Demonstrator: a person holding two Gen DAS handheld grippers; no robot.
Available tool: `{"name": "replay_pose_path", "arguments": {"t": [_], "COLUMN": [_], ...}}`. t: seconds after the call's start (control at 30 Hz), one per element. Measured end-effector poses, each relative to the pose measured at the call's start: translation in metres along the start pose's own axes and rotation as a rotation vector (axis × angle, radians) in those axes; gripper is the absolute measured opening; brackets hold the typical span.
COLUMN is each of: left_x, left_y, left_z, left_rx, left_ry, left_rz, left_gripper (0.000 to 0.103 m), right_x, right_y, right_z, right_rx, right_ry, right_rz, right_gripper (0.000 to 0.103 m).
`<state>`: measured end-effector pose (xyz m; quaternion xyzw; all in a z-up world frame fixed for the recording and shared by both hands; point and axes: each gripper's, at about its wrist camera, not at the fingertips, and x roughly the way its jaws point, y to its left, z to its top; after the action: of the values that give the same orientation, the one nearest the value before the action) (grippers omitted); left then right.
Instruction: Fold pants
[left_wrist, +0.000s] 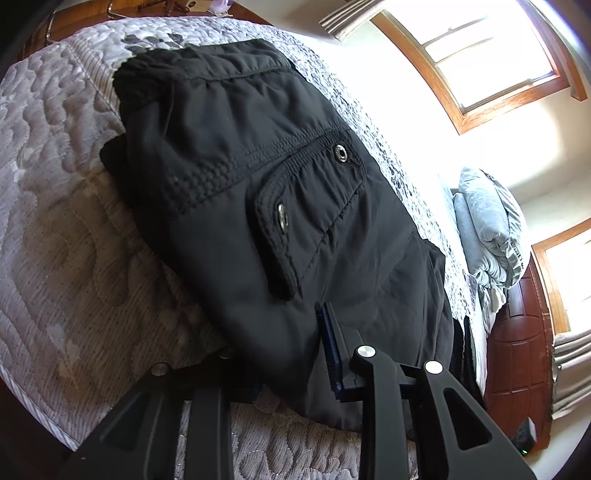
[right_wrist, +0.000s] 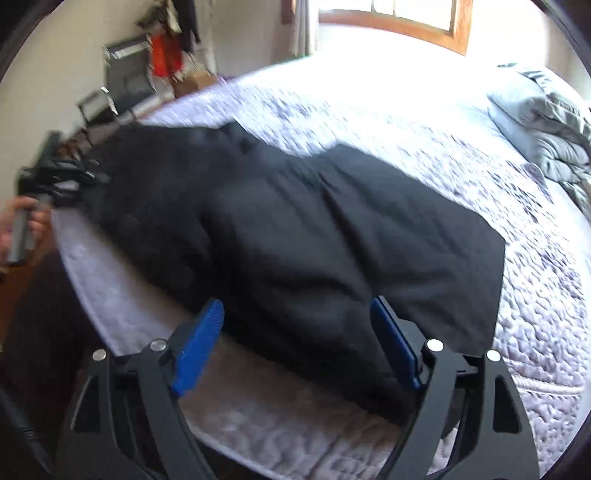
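Note:
Black pants (left_wrist: 258, 177) lie on the quilted bed (left_wrist: 55, 221), their waistband and a snap pocket toward the far end. My left gripper (left_wrist: 291, 332) sits at the near edge of the pants. Its right blue pad (left_wrist: 330, 347) lies against a thick fold, and the cloth covers the other finger. In the right wrist view the pants (right_wrist: 314, 229) stretch across the bed (right_wrist: 535, 295), and a hand holds the left gripper (right_wrist: 59, 177) at their far left end. My right gripper (right_wrist: 295, 332) stands wide open over the near edge of a pant leg, its pads (right_wrist: 199, 343) off the cloth.
A folded grey blanket (right_wrist: 546, 129) sits at the bed's far right corner, also seen from the left wrist (left_wrist: 491, 236). Dark wooden furniture (left_wrist: 517, 354) stands beside the bed. Windows (left_wrist: 491, 62) let in bright light. Blurred clutter (right_wrist: 140, 74) lines the wall behind.

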<state>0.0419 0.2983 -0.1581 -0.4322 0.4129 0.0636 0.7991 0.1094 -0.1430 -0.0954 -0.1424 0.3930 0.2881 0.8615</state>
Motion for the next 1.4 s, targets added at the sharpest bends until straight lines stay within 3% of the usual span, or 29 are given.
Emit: {"name": "replay_pose_path", "arguments": {"t": [0.13, 0.27, 0.3, 0.37, 0.47, 0.5, 0.6, 0.73, 0.83, 0.93, 1.0, 1.1, 1.4], "left_x": [0.0, 0.0, 0.0, 0.001, 0.002, 0.002, 0.004, 0.007, 0.008, 0.009, 0.009, 0.009, 0.002], "left_y": [0.001, 0.001, 0.001, -0.001, -0.001, -0.001, -0.004, -0.009, -0.013, -0.013, -0.01, -0.001, 0.003], "left_z": [-0.001, -0.002, -0.002, -0.001, 0.0, 0.0, 0.001, 0.0, -0.001, 0.001, 0.003, 0.009, 0.014], "left_rx": [-0.009, -0.011, -0.012, -0.012, -0.011, -0.01, 0.001, 0.02, 0.024, 0.009, -0.011, -0.067, -0.158], "left_ry": [-0.002, -0.001, 0.001, 0.006, 0.014, 0.016, 0.019, 0.018, 0.017, 0.022, 0.026, 0.034, 0.013], "left_rz": [0.002, 0.003, 0.004, 0.004, -0.001, -0.002, 0.0, 0.008, 0.008, 0.001, -0.014, -0.052, -0.136], "left_gripper": [0.03, 0.032, 0.033, 0.034, 0.038, 0.039, 0.041, 0.046, 0.049, 0.051, 0.051, 0.051, 0.046], "right_x": [-0.008, 0.02, 0.027, 0.031, 0.036, 0.035, 0.021, 0.011, 0.034, 0.054, 0.053, 0.045, 0.005], "right_y": [0.007, 0.022, 0.026, 0.03, 0.016, 0.014, 0.013, 0.024, 0.029, 0.026, 0.028, 0.029, 0.001], "right_z": [0.008, 0.028, 0.03, 0.035, 0.037, 0.038, 0.043, 0.05, 0.046, 0.037, 0.036, 0.036, 0.022], "right_rx": [0.024, -0.053, -0.068, -0.058, 0.023, 0.038, 0.07, 0.053, 0.035, 0.067, 0.075, 0.075, 0.215], "right_ry": [-0.074, -0.038, -0.025, -0.017, 0.001, -0.006, -0.062, -0.088, -0.006, 0.045, 0.037, 0.034, -0.047], "right_rz": [0.022, 0.024, 0.012, 0.004, 0.053, 0.067, 0.119, 0.193, 0.165, 0.172, 0.179, 0.194, 0.214], "right_gripper": [0.081, 0.081, 0.075, 0.054, 0.022, 0.017, 0.013, 0.012, 0.013, 0.02, 0.022, 0.043, 0.047]}}
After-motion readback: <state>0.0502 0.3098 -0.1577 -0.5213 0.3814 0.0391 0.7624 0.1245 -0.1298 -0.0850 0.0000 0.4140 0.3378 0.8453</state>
